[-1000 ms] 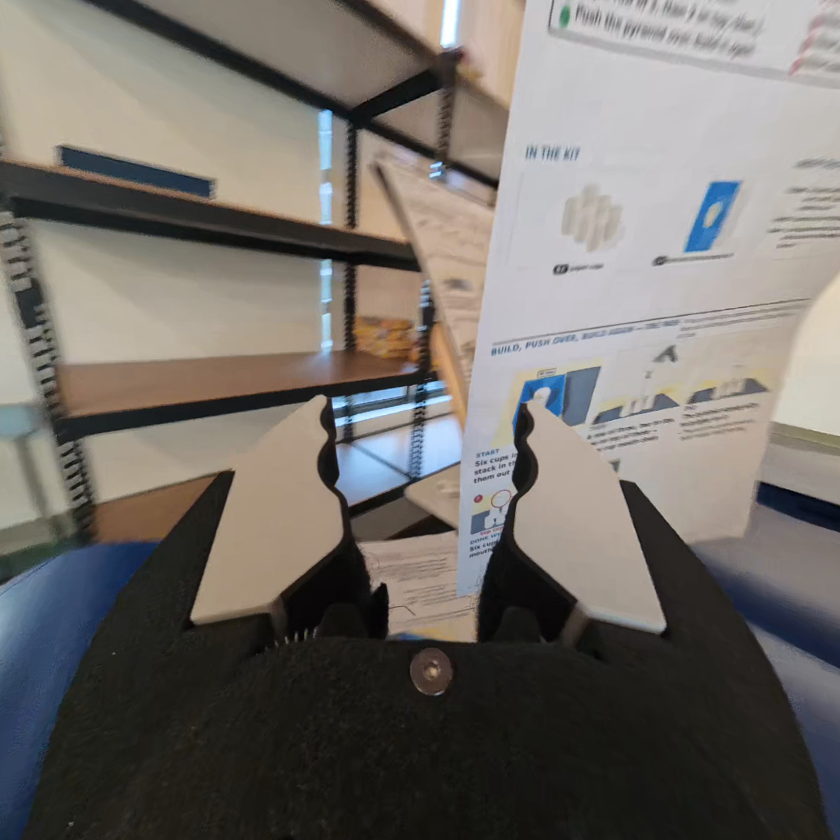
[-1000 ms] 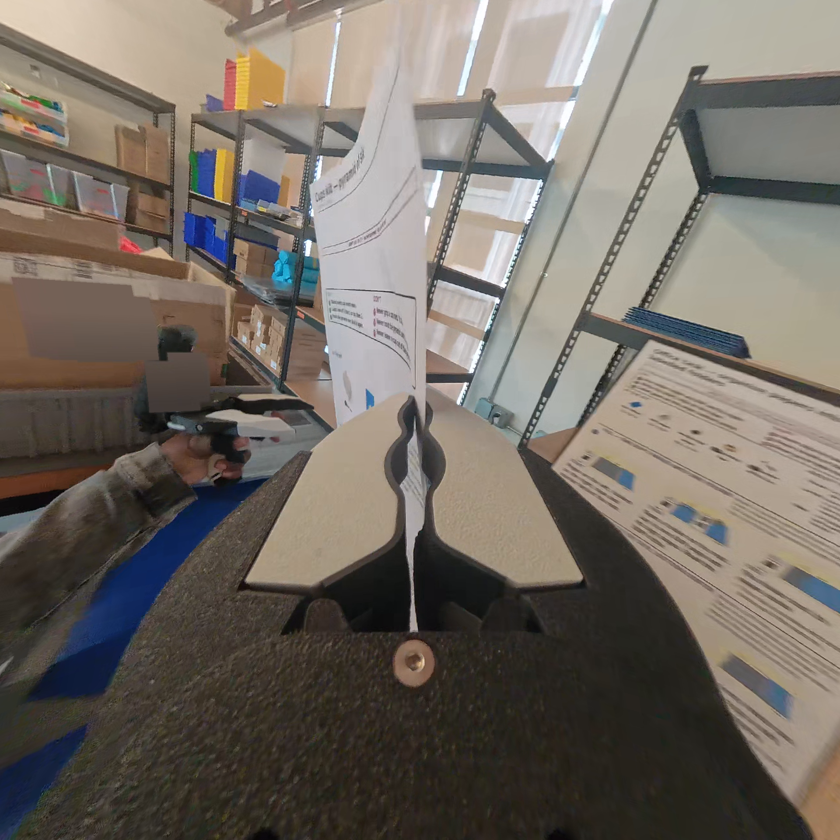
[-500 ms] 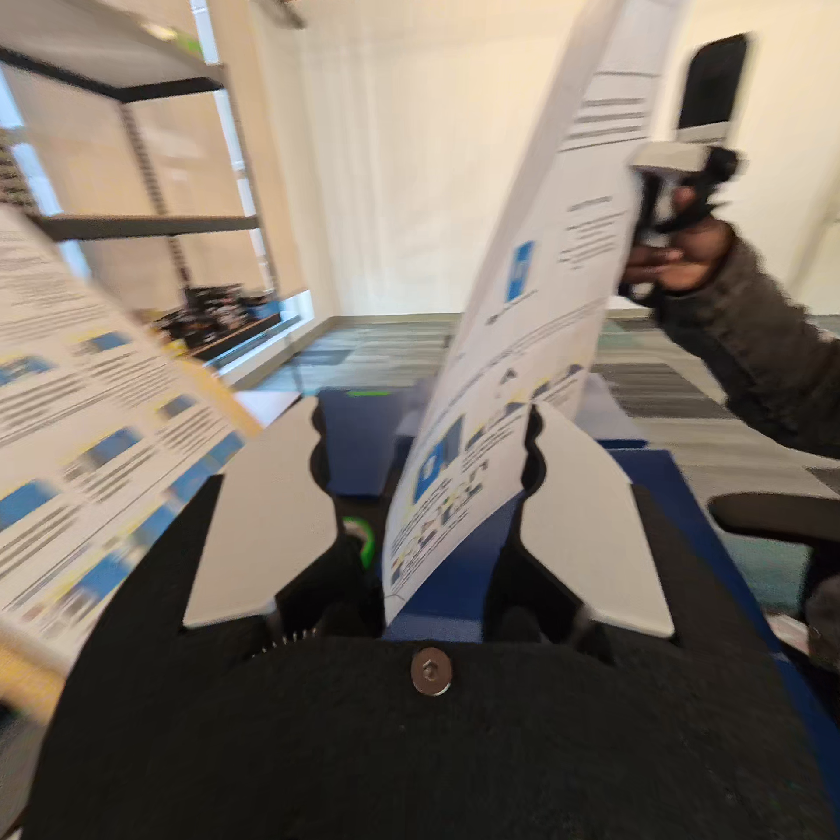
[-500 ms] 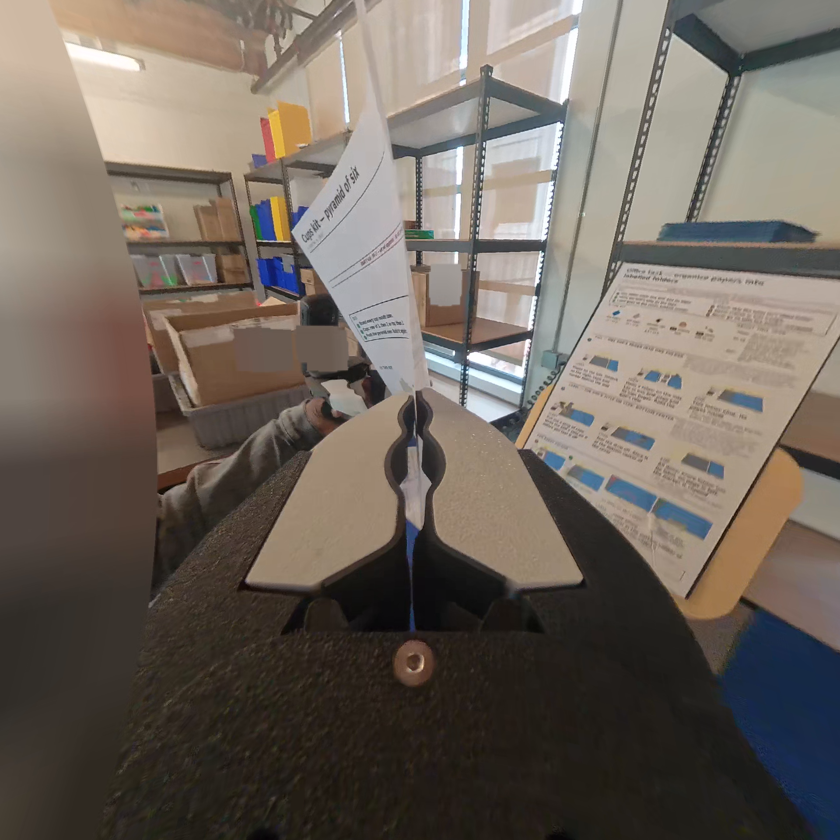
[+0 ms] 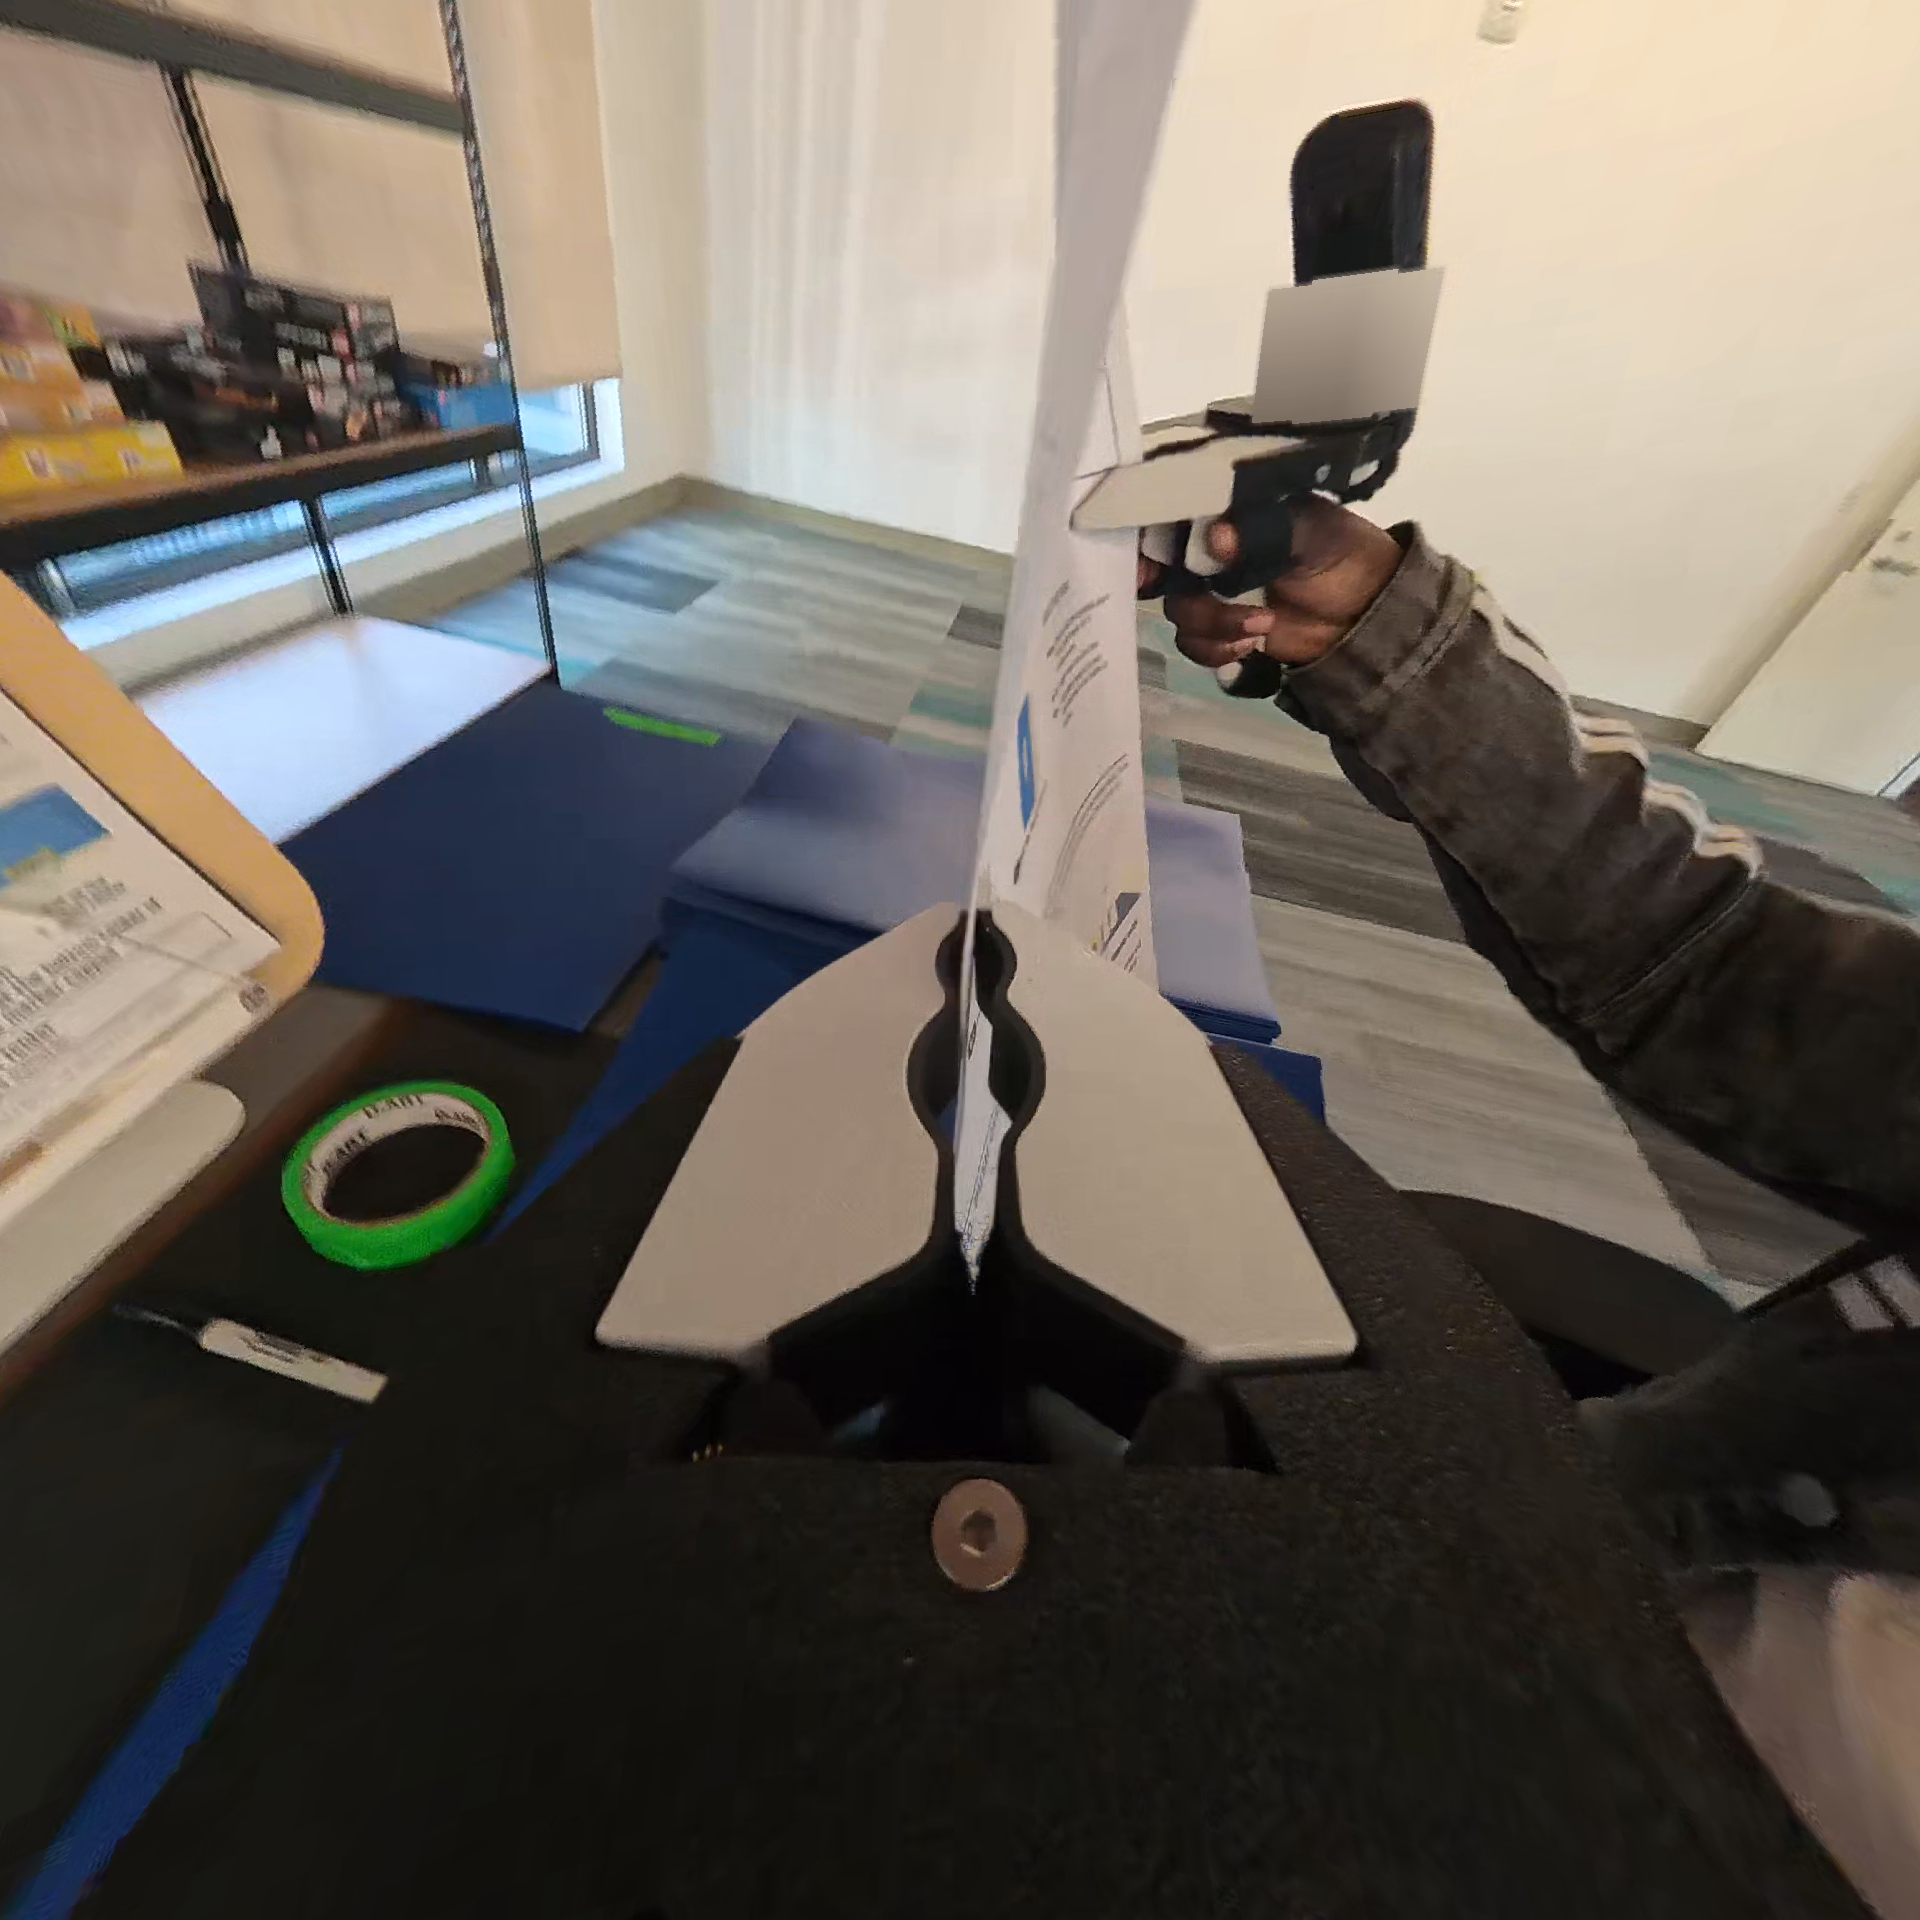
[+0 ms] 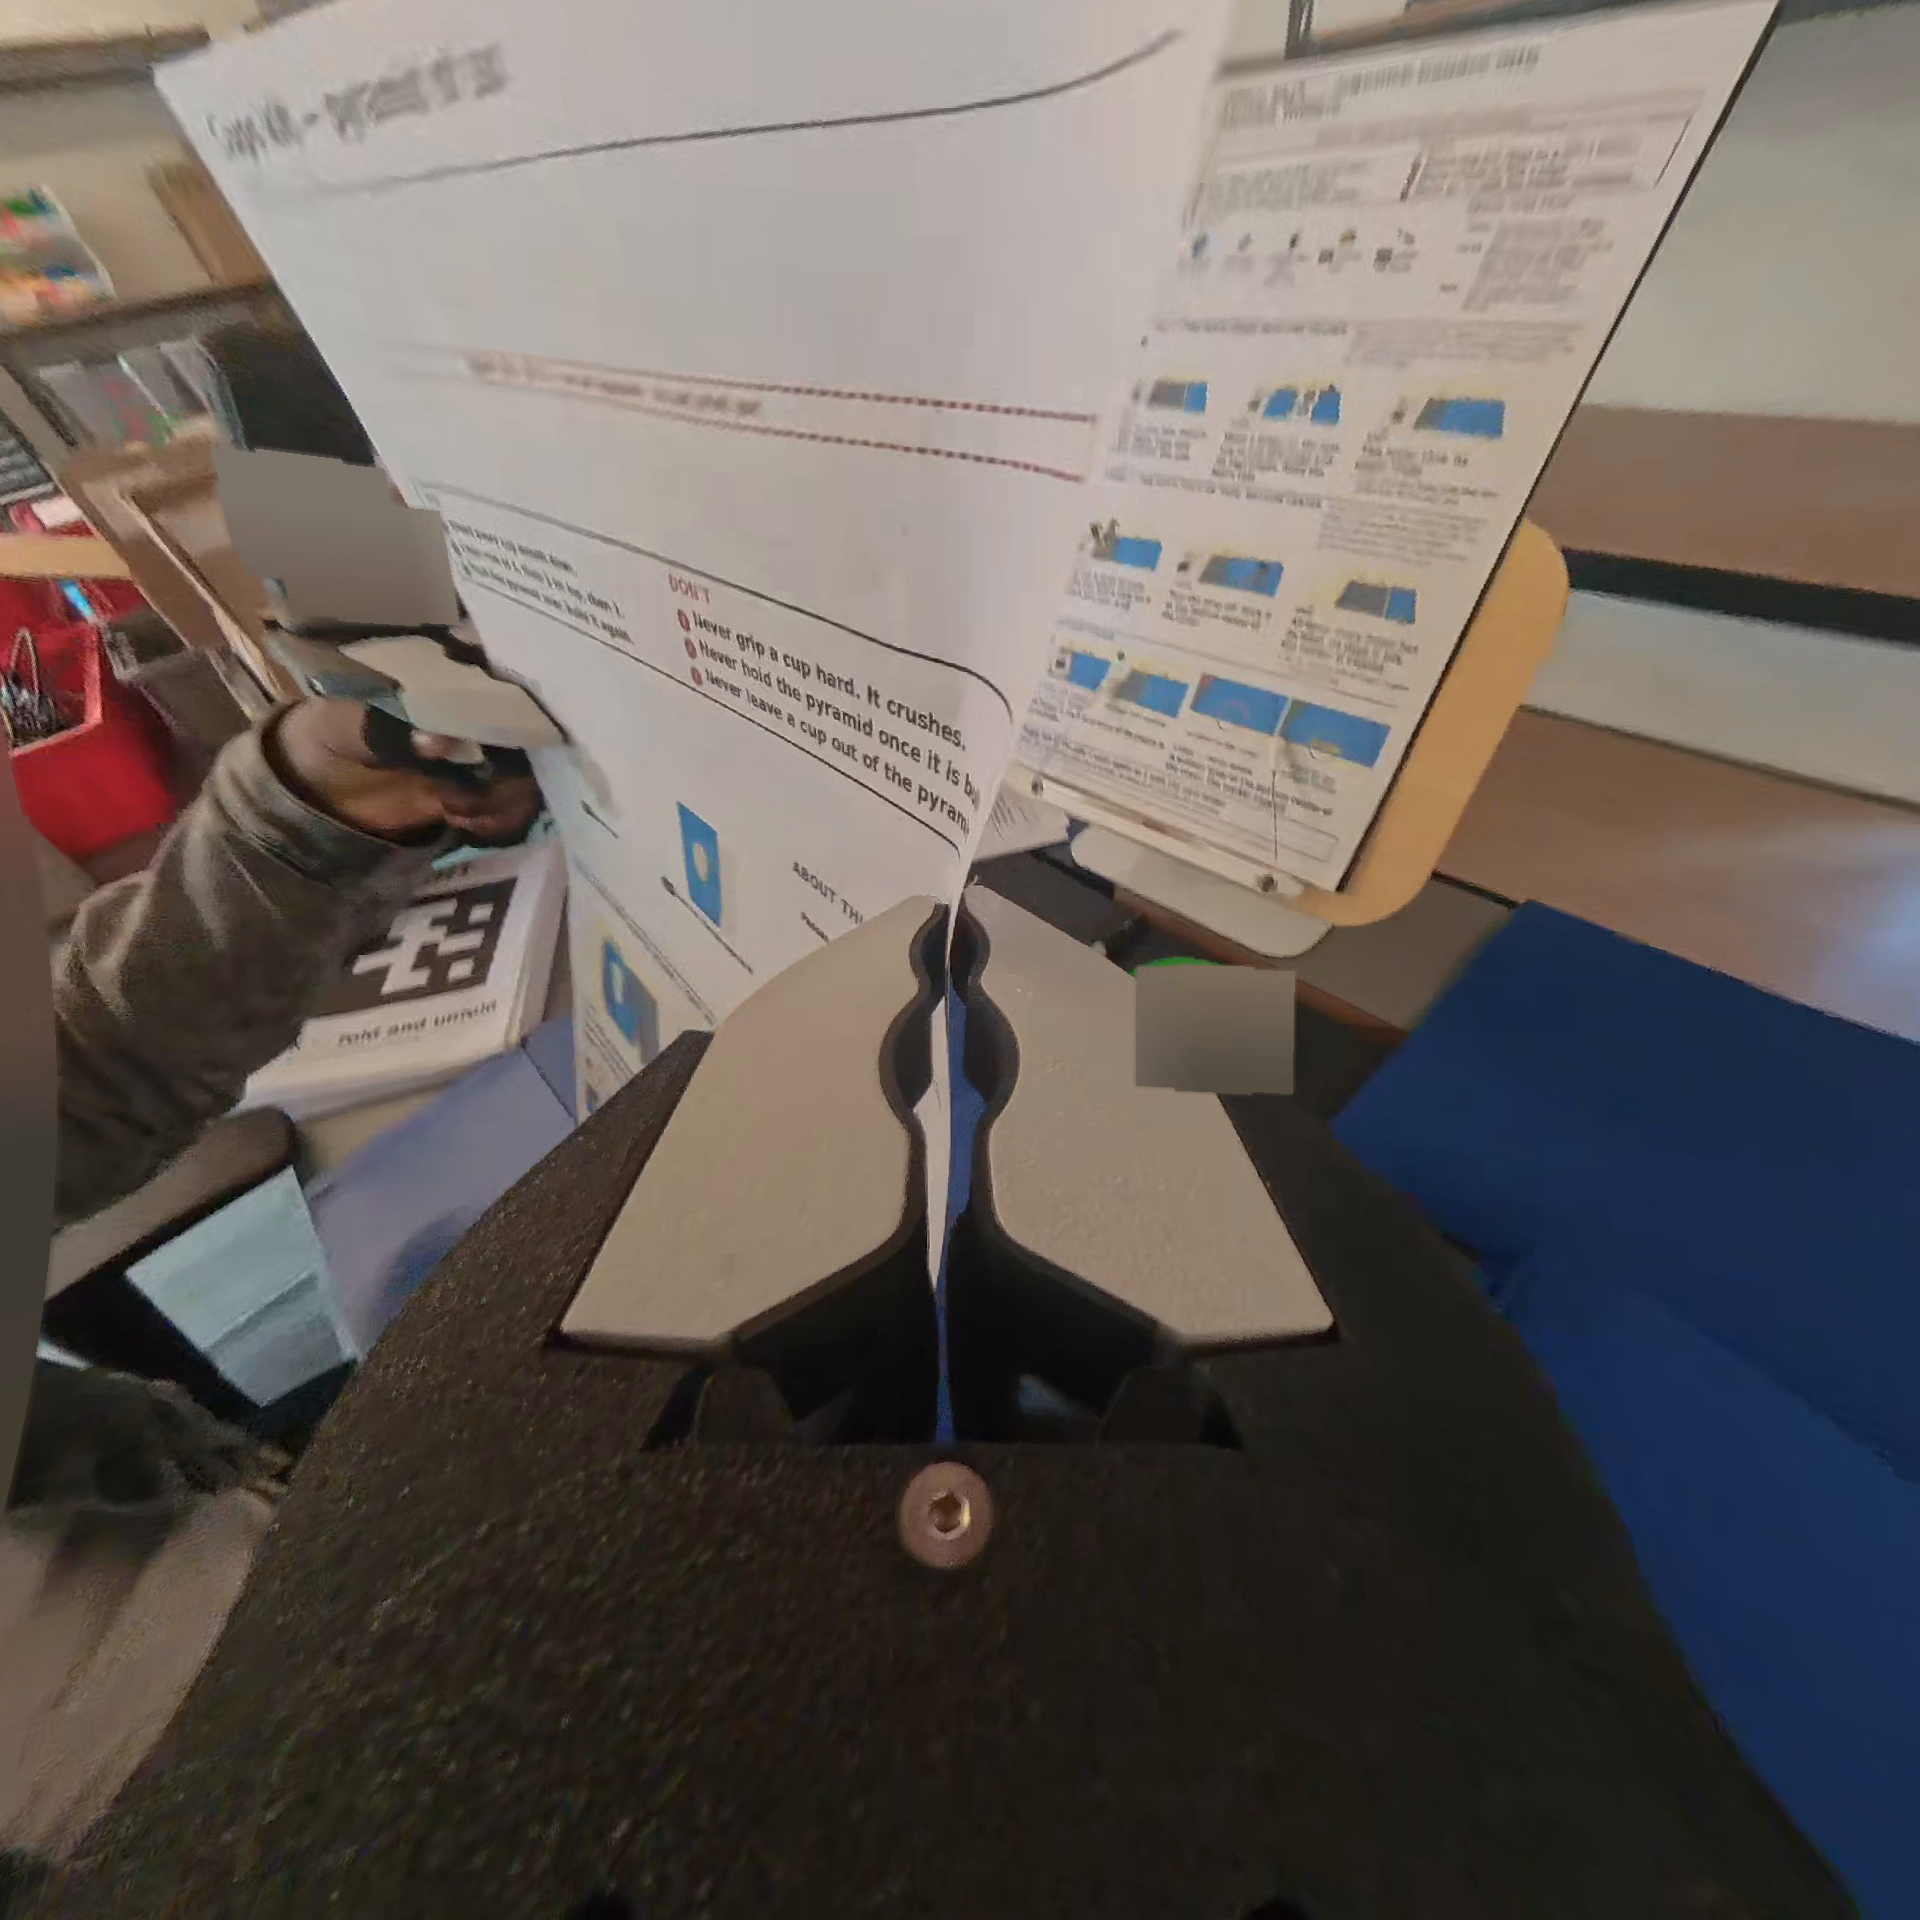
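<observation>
A white printed sheet (image 5: 1081,623) hangs upright in the air between both grippers. My left gripper (image 5: 971,925) is shut on one edge of it, and the sheet runs edge-on up from its jaws. My right gripper (image 6: 951,914) is shut on the opposite edge, with the printed face of the sheet (image 6: 727,312) spread out to its left. The right gripper also shows in the left wrist view (image 5: 1091,509), held by a hand in a grey sleeve. The left gripper shows in the right wrist view (image 6: 488,707) at the sheet's far edge.
A green tape roll (image 5: 395,1174) lies on the dark table at the left. Blue folders (image 5: 499,862) lie beyond it and also show in the right wrist view (image 6: 1662,1299). A clipboard with an instruction sheet (image 6: 1351,468) stands propped behind. A white card with a black marker (image 6: 416,966) lies lower left.
My left gripper was open with the sheet between its jaws and is now shut on it. The right gripper kept its hold and has swung, so the sheet's face now fills its view.
</observation>
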Action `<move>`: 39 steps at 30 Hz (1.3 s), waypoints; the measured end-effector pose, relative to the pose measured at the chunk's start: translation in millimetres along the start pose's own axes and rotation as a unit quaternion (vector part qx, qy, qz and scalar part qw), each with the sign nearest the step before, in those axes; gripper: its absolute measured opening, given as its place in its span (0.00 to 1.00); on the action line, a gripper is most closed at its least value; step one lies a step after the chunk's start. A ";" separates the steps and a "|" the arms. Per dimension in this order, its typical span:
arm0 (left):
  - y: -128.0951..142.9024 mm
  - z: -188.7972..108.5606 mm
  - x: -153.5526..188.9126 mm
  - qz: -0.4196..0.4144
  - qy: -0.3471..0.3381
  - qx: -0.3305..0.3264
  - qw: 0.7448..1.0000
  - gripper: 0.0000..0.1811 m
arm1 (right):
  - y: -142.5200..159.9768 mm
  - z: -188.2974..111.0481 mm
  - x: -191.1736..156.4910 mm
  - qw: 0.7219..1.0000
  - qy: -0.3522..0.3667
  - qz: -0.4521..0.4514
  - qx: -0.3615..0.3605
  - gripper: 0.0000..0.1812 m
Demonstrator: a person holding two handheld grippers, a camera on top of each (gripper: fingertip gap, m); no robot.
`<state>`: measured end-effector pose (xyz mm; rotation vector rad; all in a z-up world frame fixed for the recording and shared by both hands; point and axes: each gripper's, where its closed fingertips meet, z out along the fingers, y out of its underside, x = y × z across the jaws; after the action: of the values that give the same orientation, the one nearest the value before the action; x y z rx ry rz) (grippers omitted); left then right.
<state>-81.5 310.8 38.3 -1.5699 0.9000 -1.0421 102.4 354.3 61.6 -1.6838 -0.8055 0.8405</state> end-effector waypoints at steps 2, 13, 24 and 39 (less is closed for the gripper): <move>8.7 10.0 -3.8 -0.030 -0.011 -0.003 0.999 0.01 | 13.0 8.3 19.3 0.999 -0.011 0.027 -0.018 0.00; 32.2 33.0 -38.7 -0.090 -0.051 -0.044 0.994 0.01 | 63.6 77.9 87.5 0.994 -0.047 0.058 -0.075 0.00; 63.9 31.8 -97.0 -0.136 -0.076 -0.107 0.982 0.01 | 98.5 128.4 111.4 0.987 -0.074 0.071 -0.122 0.00; 34.6 -29.2 -118.5 -0.085 -0.133 -0.163 0.974 0.01 | 112.3 203.1 68.3 0.983 -0.156 0.070 -0.069 0.00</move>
<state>-152.0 402.4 -13.9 -2.0369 0.7884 -0.8008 -20.5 485.9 -99.9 -1.7703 -0.9835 1.1899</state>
